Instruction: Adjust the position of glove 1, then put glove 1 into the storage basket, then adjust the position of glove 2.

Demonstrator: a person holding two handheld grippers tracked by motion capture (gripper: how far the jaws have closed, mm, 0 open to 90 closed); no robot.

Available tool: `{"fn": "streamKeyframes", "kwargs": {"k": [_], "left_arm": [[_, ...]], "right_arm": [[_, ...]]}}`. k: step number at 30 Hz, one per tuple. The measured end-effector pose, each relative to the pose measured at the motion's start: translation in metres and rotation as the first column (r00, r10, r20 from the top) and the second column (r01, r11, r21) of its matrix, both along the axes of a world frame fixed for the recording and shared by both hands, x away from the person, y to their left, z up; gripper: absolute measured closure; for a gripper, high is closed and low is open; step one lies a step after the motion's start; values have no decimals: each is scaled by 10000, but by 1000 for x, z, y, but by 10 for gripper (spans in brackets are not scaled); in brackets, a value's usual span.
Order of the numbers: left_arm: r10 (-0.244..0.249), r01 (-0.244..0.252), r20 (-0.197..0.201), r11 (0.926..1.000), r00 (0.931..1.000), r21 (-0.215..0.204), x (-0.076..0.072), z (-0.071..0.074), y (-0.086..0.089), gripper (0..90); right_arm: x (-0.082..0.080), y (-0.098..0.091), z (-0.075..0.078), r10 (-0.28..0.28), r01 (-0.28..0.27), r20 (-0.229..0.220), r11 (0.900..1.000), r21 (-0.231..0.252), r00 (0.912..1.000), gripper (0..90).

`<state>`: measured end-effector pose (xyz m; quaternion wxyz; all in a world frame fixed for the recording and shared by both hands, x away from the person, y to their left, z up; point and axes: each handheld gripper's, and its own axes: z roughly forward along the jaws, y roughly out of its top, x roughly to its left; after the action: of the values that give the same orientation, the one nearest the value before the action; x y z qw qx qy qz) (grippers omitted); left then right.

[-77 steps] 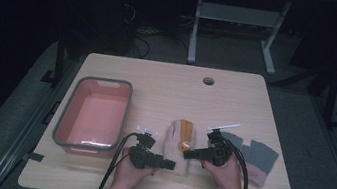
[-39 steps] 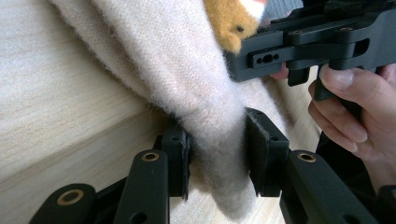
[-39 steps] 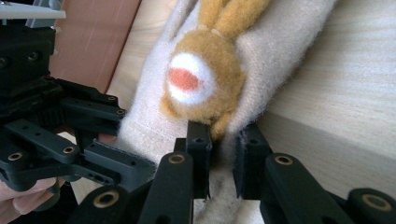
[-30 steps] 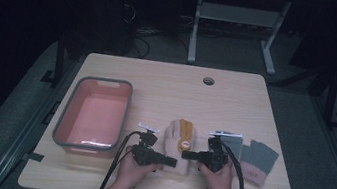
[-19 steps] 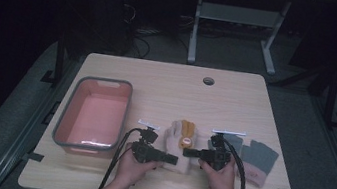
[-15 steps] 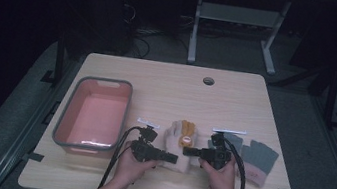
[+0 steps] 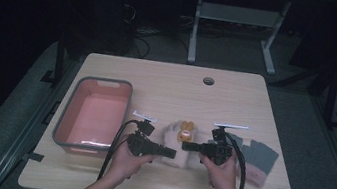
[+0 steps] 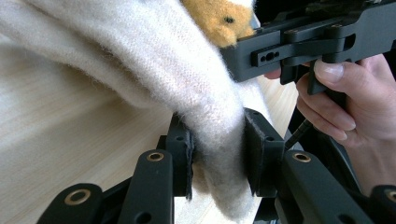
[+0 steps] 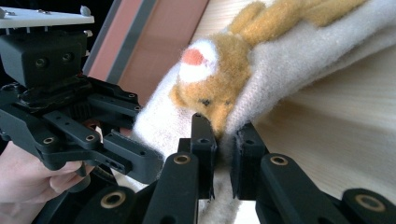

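A fluffy cream sock point(image 7: 177, 141) with an orange animal face point(image 7: 184, 131) hangs just above the table between my two grippers. My left gripper point(image 7: 170, 152) is shut on the sock's left edge; in the left gripper view the cream sock point(image 8: 177, 88) is pinched between the pads point(image 8: 183, 156). My right gripper point(image 7: 187, 146) is shut on the sock's right edge, and in the right gripper view its pads point(image 9: 205, 149) clamp the cream sock point(image 9: 289, 65) just below the orange face point(image 9: 215, 88). The two grippers point at each other.
A grey bin with a pink inside point(image 7: 93, 114) stands on the table's left side. Grey folded socks point(image 7: 255, 158) lie to the right of my right hand. The wooden table point(image 7: 172, 90) has a cable hole point(image 7: 208, 81) near its far edge.
Both grippers have risen a little with the sock between them, lifting its near end off the table. Earlier the right gripper stood farther right, beside the sock.
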<state>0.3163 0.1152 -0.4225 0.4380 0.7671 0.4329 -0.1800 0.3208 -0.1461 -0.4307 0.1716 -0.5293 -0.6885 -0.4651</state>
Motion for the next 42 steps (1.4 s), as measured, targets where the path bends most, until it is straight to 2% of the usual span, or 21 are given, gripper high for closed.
{"fn": "streamKeyframes", "kwargs": {"k": [2, 6, 10, 12, 13, 15, 23, 30, 34, 37, 38, 42], "left_arm": [[-27, 27, 37, 10000, 10000, -25, 1, 3, 1, 667], [-31, 31, 136, 10000, 9999, -24, 2, 8, 4, 667], [44, -44, 11, 9999, 10000, -147, 4, 13, 8, 667], [51, -51, 16, 9999, 10000, -116, 5, 15, 10, 667], [-37, 39, 147, 9999, 9999, -135, 7, 17, 12, 667], [82, -82, 26, 9998, 10000, -198, 7, 18, 12, 667], [98, -96, 72, 9996, 9999, -283, 12, 25, 19, 667], [107, -99, 210, 9993, 9997, -359, 16, 35, 24, 667], [200, -190, 238, 9989, 9995, -419, 15, 41, 28, 667], [162, -145, 407, 9990, 9990, -413, 15, 43, 32, 667], [278, -265, 252, 9985, 9993, -476, 14, 44, 32, 667], [243, -226, 346, 9986, 9991, -485, 14, 48, 36, 667]], "right_arm": [[1, 0, 2, -14, 13, 32, 9999, 134, 10000, 816], [3, 3, 8, 85, -86, 82, 9999, 78, 9999, 816], [6, 5, 14, 123, -125, 138, 9999, 94, 9998, 816], [8, 7, 16, 175, -176, 181, 9998, 72, 9997, 816], [9, 9, 18, 216, -218, 188, 9997, 97, 9996, 816], [11, 10, 20, 230, -232, 188, 9997, 115, 9996, 816], [16, 15, 28, 314, -315, 292, 9995, 41, 9991, 817], [22, 20, 40, 427, -426, 405, 9991, -40, 9983, 817], [24, 23, 47, 471, -470, 498, 9989, -36, 9976, 817], [24, 27, 51, 556, -553, 565, 9984, -67, 9969, 817], [24, 28, 52, 584, -580, 569, 9983, -89, 9967, 817], [25, 31, 56, 630, -627, 578, 9980, -73, 9963, 816]]}}
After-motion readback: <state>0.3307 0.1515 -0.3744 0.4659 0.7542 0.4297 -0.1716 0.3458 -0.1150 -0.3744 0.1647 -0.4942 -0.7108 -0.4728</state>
